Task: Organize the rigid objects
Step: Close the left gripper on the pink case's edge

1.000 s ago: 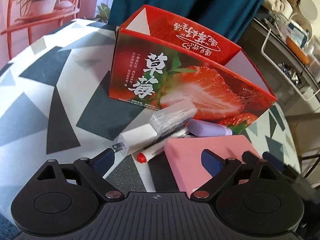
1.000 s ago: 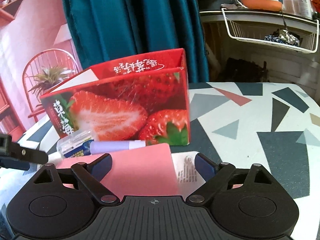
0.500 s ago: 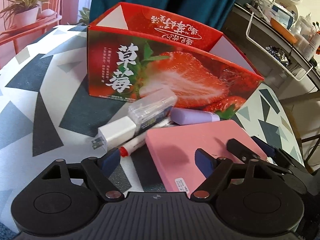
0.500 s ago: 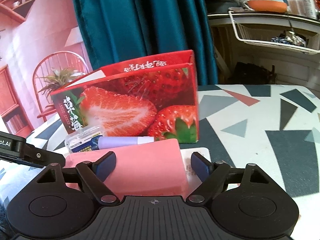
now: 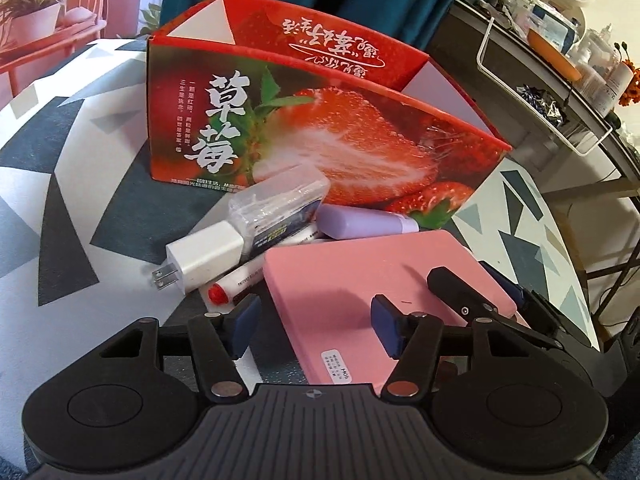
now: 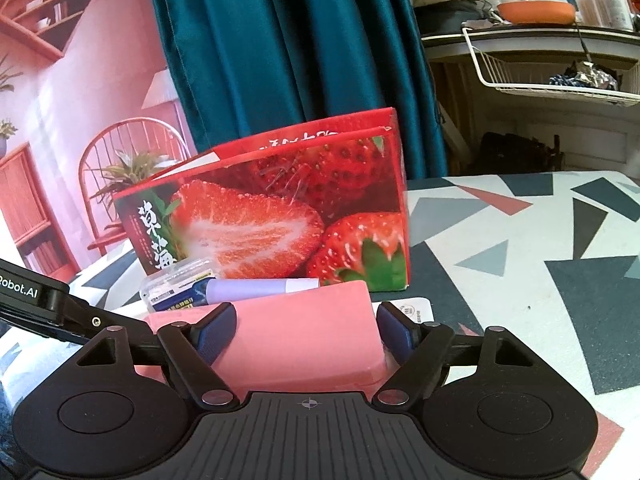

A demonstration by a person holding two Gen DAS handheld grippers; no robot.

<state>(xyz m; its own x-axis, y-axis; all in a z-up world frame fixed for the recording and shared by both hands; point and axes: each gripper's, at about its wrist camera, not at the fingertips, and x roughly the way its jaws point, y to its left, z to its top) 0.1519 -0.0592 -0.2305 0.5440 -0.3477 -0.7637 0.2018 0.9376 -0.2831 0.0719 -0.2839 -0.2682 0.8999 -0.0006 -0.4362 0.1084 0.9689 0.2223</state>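
A flat pink case (image 5: 360, 276) lies on the patterned table in front of an open red strawberry box (image 5: 320, 120). My left gripper (image 5: 316, 320) is open, its right finger over the case's near left part. My right gripper (image 6: 306, 330) is open, its fingers on either side of the pink case (image 6: 304, 332); I cannot tell if they touch it. Its fingers show at the case's right edge in the left wrist view (image 5: 452, 284). A white charger plug (image 5: 200, 256), a clear plastic box (image 5: 276, 208), a purple tube (image 5: 364, 224) and a red-capped marker (image 5: 236, 284) lie between case and box.
A white label card (image 6: 412, 308) lies under the case's right side. The strawberry box (image 6: 280, 216) stands just behind the case. A shelf with a white wire basket (image 6: 540, 76) is off the table to the right. A teal curtain (image 6: 280, 40) hangs behind.
Both grippers have moved in over the pink case. The right gripper's fingers have narrowed around it. The left gripper has shifted right and closer to the box.
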